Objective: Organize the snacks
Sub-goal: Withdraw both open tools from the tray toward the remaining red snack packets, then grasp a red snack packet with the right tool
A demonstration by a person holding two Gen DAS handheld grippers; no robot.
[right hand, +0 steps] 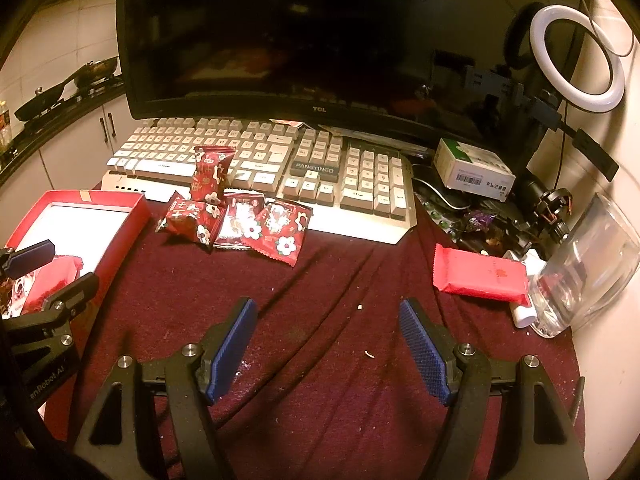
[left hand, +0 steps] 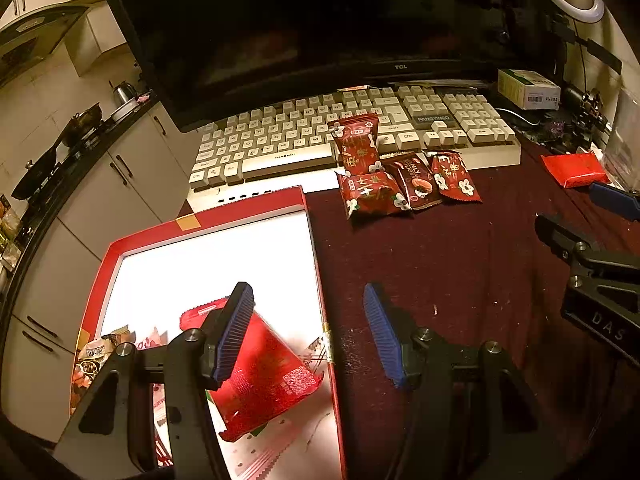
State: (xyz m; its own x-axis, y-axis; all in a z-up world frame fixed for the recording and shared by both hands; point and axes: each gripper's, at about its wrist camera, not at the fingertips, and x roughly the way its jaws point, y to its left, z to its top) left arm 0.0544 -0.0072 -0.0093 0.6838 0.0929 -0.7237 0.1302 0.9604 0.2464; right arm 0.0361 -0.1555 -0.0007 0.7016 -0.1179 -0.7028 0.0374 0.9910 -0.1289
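Note:
A red box [left hand: 240, 205] with a white inside lies at the left on the dark red cloth. In it lies a red snack packet [left hand: 272, 364], partly under the left finger of my left gripper [left hand: 308, 334]. That gripper straddles the box's right wall, open, with no pad pressing the packet. More snacks [left hand: 96, 356] sit in the box's near left corner. Several red flowered packets [right hand: 236, 220] lie in front of the keyboard, and one [right hand: 212, 172] leans upright on the keys. My right gripper [right hand: 328, 344] hangs open over bare cloth. A flat red packet [right hand: 480, 276] lies to its right.
A beige keyboard [right hand: 320, 160] and a dark monitor [right hand: 280, 40] fill the back. At the right stand a white-green carton [right hand: 472, 168], a ring light [right hand: 576, 60], a clear plastic container [right hand: 588, 268] and cable clutter. Kitchen cabinets and pans [left hand: 60, 148] lie beyond the table's left edge.

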